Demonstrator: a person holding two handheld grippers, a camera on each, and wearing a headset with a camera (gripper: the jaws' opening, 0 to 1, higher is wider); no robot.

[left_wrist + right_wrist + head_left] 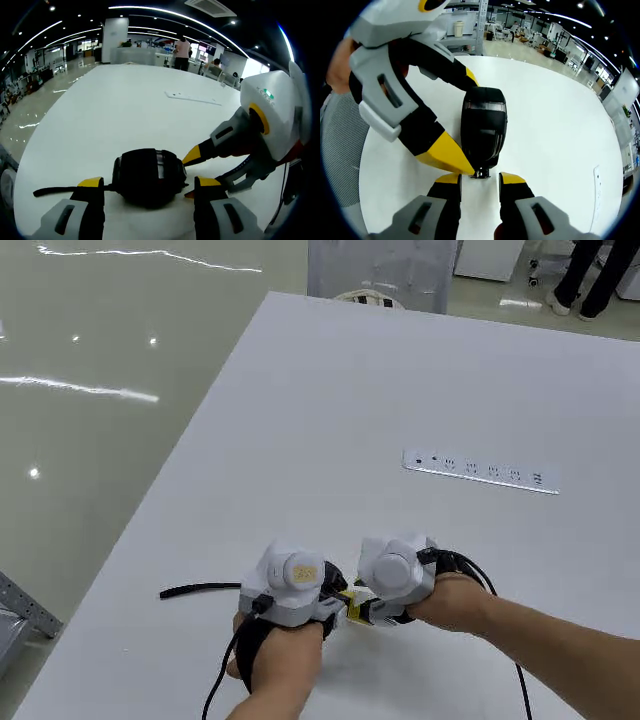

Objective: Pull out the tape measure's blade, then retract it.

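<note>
The black tape measure (149, 176) lies on the white table (350, 390), and my left gripper (149, 184) is shut on its body, one yellow-tipped finger on each side. Its black strap (195, 590) trails off to the left. In the right gripper view the tape measure (483, 125) points its small metal blade hook (480, 174) at my right gripper (480, 181), which stands open with the hook between its fingertips and a gap on both sides. No blade is drawn out. In the head view both grippers meet near the table's front edge and hide most of the tape measure.
A white power strip (480, 471) lies further back on the right. The table's left edge runs diagonally, with shiny floor beyond it. A translucent chair (380, 275) stands at the far end, and people stand in the background.
</note>
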